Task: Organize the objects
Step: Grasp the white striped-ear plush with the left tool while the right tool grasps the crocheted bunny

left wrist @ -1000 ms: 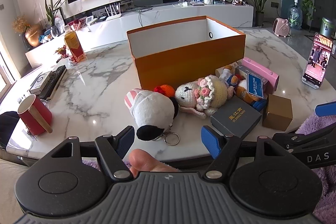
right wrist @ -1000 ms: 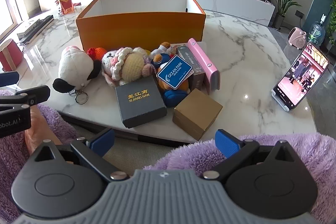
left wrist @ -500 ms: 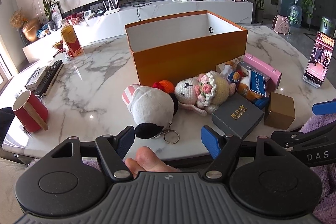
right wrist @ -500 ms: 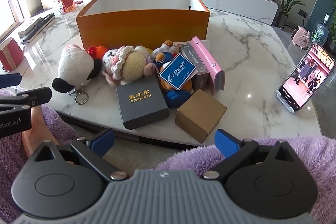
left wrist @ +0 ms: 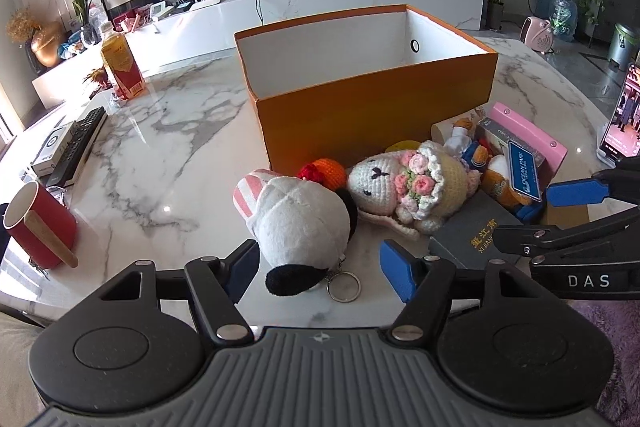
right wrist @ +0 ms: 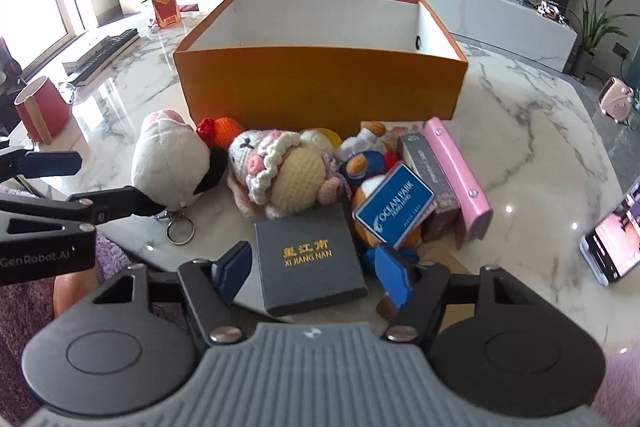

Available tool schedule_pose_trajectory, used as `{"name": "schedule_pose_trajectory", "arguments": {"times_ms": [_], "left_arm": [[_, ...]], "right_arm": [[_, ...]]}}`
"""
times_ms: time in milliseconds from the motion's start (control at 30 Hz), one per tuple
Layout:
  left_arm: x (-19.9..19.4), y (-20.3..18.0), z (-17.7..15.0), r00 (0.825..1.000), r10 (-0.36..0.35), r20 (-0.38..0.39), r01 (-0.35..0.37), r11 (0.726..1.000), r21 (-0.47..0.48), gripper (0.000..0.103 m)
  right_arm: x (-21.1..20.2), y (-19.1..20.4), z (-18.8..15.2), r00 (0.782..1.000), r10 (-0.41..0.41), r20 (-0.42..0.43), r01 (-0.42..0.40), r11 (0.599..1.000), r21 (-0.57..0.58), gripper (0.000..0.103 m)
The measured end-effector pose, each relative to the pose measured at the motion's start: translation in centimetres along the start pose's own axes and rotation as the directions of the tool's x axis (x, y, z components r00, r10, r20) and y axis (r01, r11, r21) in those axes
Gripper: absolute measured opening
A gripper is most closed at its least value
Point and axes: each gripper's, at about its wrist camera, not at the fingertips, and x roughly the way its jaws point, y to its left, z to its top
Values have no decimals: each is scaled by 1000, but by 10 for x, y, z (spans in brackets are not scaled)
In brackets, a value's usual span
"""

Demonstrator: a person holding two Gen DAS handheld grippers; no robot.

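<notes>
Meanwhile, both grippers' jaws are closing, left gripper astride the white plush keychain toy, right gripper astride the dark grey square gift box, neither pressed yet; the open orange cardboard box blocks mid-frame behind the clutter.

An orange box with a white inside sits at frame centre on a white, grey-veined marble table. Before it lie a white-and-black plush, a dark grey gold-lettered box and a pink case. A red cup stands at left.
</notes>
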Motion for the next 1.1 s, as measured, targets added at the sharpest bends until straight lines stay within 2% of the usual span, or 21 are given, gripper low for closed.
{"name": "schedule_pose_trajectory", "arguments": {"times_ms": [133, 400, 467, 600, 667, 900, 1000, 1100], "left_arm": [[20, 12, 14, 999, -12, -40, 10, 999, -39, 80], [64, 43, 30, 990, -58, -129, 25, 969, -244, 83], [73, 48, 30, 985, -83, -148, 39, 960, -278, 83], [88, 53, 27, 980, -105, -171, 48, 949, -313, 83], [92, 55, 26, 980, -119, -159, 61, 943, -327, 85], [103, 57, 28, 980, -128, -154, 69, 938, -339, 89], [113, 58, 23, 968, -176, -177, 98, 921, -377, 90], [113, 59, 22, 972, -169, -163, 92, 914, -395, 89]], "right_arm": [[19, 6, 17, 1000, 22, 1, -22, 997, -79, 67], [58, 17, 44, 999, 34, -6, -35, 964, -262, 68], [67, 19, 49, 999, 38, -24, -43, 955, -294, 73], [86, 22, 57, 996, 60, -65, -78, 945, -318, 74], [94, 24, 58, 995, 67, -78, -89, 940, -329, 77], [114, 32, 53, 998, 32, -61, -53, 918, -392, 83], [116, 34, 51, 998, 28, -52, -47, 906, -420, 83], [117, 36, 48, 999, 23, -43, -39, 898, -438, 83]]}}
